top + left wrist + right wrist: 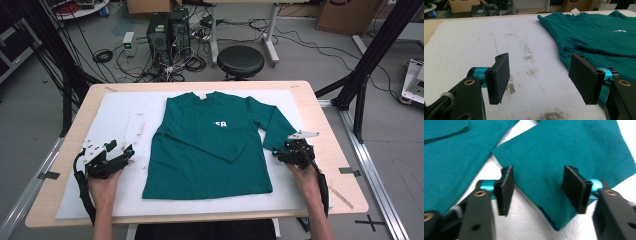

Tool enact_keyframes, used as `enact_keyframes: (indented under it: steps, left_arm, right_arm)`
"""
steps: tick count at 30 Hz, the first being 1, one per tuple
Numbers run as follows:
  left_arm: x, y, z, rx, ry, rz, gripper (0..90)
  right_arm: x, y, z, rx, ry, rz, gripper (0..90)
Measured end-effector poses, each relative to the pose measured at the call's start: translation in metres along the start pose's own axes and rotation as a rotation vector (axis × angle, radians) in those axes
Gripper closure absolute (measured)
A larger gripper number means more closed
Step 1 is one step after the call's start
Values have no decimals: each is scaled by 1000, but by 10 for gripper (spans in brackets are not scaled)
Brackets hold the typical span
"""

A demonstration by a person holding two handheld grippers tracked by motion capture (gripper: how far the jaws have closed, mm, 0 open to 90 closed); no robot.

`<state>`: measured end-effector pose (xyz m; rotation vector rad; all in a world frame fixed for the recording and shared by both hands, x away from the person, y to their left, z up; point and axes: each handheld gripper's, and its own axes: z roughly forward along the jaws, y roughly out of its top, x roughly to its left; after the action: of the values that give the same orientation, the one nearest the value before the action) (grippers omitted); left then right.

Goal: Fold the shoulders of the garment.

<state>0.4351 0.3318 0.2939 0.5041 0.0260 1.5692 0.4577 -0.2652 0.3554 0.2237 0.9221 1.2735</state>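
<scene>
Both forearms reaching in from the near edge, one gripper in each hand. Left gripper point(129, 150) held low, jaws spread wide, nothing between them. Right gripper point(275, 154) likewise gaping, jaws straddling a cloth edge without closing on it.

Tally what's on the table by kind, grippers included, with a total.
Green long-sleeved shirt: 1
White foam mat: 1
Handheld grippers: 2, left gripper and right gripper, both open
Total: 4
</scene>
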Motion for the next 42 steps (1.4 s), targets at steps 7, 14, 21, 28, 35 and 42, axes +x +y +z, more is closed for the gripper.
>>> enact_keyframes:
  steps: [7, 14, 21, 28, 35, 42]
  left_arm:
    - [0, 0, 0, 0, 1, 1, 335]
    - [0, 0, 0, 1, -1, 3, 340]
    - [0, 0, 0, -4, -11, 7, 340]
    - [1, -1, -1, -15, -19, -7, 340]
    - [1, 0, -1, -10, -17, -4, 340]
    - [1, 0, -1, -10, -16, -2, 340]
  right_arm:
    - [7, 2, 0, 1, -42, -42, 782]
    - [4, 4, 1, -5, -49, -13, 874]
    - [10, 14, -15, -72, -38, 7, 876]
    - [45, 46, -29, -134, 22, -71, 876]
    - [75, 64, -22, -144, 105, -89, 876]
    - [109, 83, -7, -143, 178, -94, 876]
